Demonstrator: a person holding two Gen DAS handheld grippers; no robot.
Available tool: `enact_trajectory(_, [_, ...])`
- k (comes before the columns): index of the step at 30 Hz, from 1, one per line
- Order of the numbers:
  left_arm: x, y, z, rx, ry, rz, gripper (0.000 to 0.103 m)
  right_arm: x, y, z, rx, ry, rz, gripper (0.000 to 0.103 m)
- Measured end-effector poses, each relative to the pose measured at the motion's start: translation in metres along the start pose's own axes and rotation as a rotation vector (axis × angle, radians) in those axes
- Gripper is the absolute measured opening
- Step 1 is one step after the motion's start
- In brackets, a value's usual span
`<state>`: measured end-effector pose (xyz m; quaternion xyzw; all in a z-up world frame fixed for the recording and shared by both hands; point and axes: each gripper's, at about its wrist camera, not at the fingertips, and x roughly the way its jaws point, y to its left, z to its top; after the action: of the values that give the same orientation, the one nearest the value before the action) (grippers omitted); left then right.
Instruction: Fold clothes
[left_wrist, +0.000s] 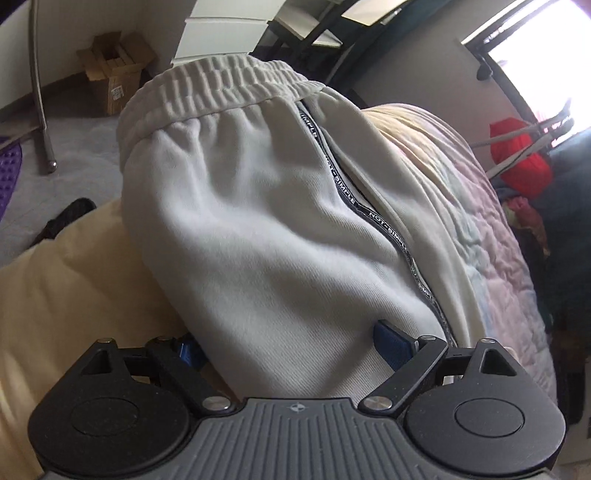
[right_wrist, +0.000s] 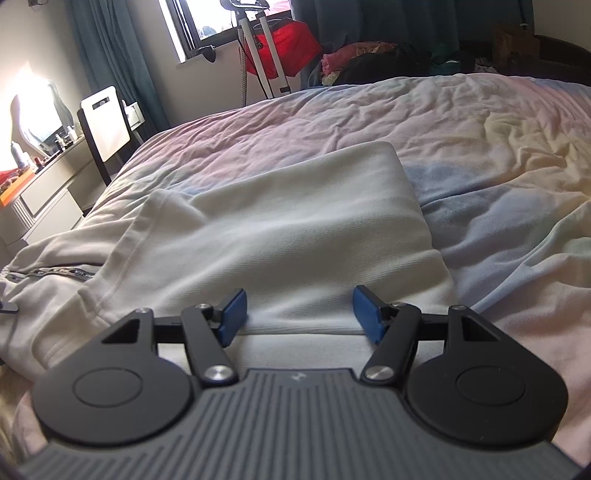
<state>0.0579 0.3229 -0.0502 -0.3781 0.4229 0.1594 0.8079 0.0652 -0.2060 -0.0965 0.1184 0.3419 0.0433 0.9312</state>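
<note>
Bed (right_wrist: 480, 155): a wide mattress under a wrinkled pastel quilt of pink, blue and pale yellow, filling most of the right wrist view and curving along the right side of the left wrist view.

Sweatpants (left_wrist: 258, 221): a pale grey-white fleece garment lying on the quilt. In the left wrist view the gathered elastic waistband (left_wrist: 218, 85) sits at the far end, and a dark side stripe (left_wrist: 369, 214) printed with white letters runs down the length of the fabric. In the right wrist view the same garment appears partly folded, one flat layer lying over another, with its folded far edge toward the middle of the bed and the printed stripe visible at far left.

Room surroundings: a cardboard box (left_wrist: 114, 70) stands on the grey floor beyond the waistband; a red bag (right_wrist: 291, 48) hangs near the window, beside a heap of mixed clothing (right_wrist: 362, 59).

Left gripper (left_wrist: 291, 343): jaws spread wide, straddling the near end of the sweatpants. The right blue pad (left_wrist: 391, 343) lies against the fabric; the left pad is largely hidden behind the cloth. The jaws are not closed on the fabric.

Right gripper (right_wrist: 299, 314): jaws spread wide, the two blue pads (right_wrist: 232, 314) set apart over the near edge of the folded layer, low over the cloth with nothing pinched between them.
</note>
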Motion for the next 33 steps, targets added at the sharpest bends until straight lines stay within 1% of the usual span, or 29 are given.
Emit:
enact_trajectory(2, [0.003,0.000,0.005,0.022,-0.024,-0.012,0.091,0.001,0.003,-0.001,-0.020,0.001,-0.013,0.066])
enact_trajectory(5, [0.000,0.000,0.005,0.044,-0.054,-0.059,0.091,0.001,0.006,-0.001,-0.036,0.000,-0.027,0.066])
enact_trajectory(7, [-0.008,0.003,0.006,0.032,-0.105,-0.131,0.087,0.002,0.007,-0.002,-0.040,0.001,-0.032,0.066])
enact_trajectory(10, [-0.028,0.001,0.005,0.033,-0.205,-0.252,0.087,0.002,0.010,-0.002,-0.052,0.001,-0.043,0.067])
enact_trajectory(12, [-0.041,0.007,0.004,-0.020,-0.240,-0.355,0.087,0.003,0.012,-0.002,-0.067,0.002,-0.052,0.068])
enact_trajectory(14, [-0.042,0.016,0.004,-0.091,-0.237,-0.415,0.087,0.003,0.014,-0.003,-0.077,0.001,-0.060,0.068])
enact_trajectory(15, [-0.039,0.021,0.005,-0.112,-0.224,-0.417,0.087,0.003,0.014,-0.004,-0.080,0.000,-0.061,0.068])
enact_trajectory(16, [-0.034,0.024,0.006,-0.125,-0.199,-0.393,0.087,0.003,0.014,-0.004,-0.081,-0.002,-0.061,0.068])
enact_trajectory(18, [-0.021,0.032,0.009,-0.154,-0.143,-0.330,0.084,0.003,0.014,-0.004,-0.081,-0.002,-0.061,0.068])
enact_trajectory(19, [-0.014,0.036,0.010,-0.172,-0.116,-0.294,0.079,0.003,0.013,-0.004,-0.080,-0.002,-0.061,0.068])
enact_trajectory(20, [-0.008,0.040,0.012,-0.189,-0.089,-0.258,0.076,0.003,0.014,-0.004,-0.080,-0.002,-0.062,0.068])
enact_trajectory(22, [-0.004,0.049,0.015,-0.208,-0.087,-0.252,0.074,0.003,0.014,-0.004,-0.082,-0.003,-0.066,0.068])
enact_trajectory(23, [-0.003,0.053,0.016,-0.216,-0.089,-0.253,0.071,0.003,0.015,-0.004,-0.084,-0.003,-0.068,0.068])
enact_trajectory(25, [-0.001,0.054,0.019,-0.211,-0.101,-0.232,0.066,0.001,0.016,-0.003,-0.078,-0.015,-0.072,0.068])
enact_trajectory(26, [0.000,0.053,0.020,-0.207,-0.107,-0.219,0.063,-0.002,0.017,-0.003,-0.079,-0.029,-0.075,0.068])
enact_trajectory(27, [0.000,0.053,0.021,-0.198,-0.109,-0.213,0.062,-0.005,0.019,-0.003,-0.090,-0.048,-0.081,0.068])
enact_trajectory(29, [-0.003,0.055,0.021,-0.179,-0.118,-0.198,0.056,-0.012,0.027,-0.004,-0.144,-0.092,-0.084,0.068])
enact_trajectory(31, [-0.005,0.058,0.023,-0.192,-0.132,-0.190,0.053,-0.018,0.036,-0.006,-0.194,-0.120,-0.058,0.068])
enact_trajectory(32, [-0.006,0.059,0.023,-0.189,-0.141,-0.183,0.049,-0.020,0.040,-0.007,-0.212,-0.126,-0.041,0.068])
enact_trajectory(33, [-0.007,0.059,0.024,-0.186,-0.150,-0.175,0.047,-0.021,0.043,-0.008,-0.226,-0.124,-0.025,0.068])
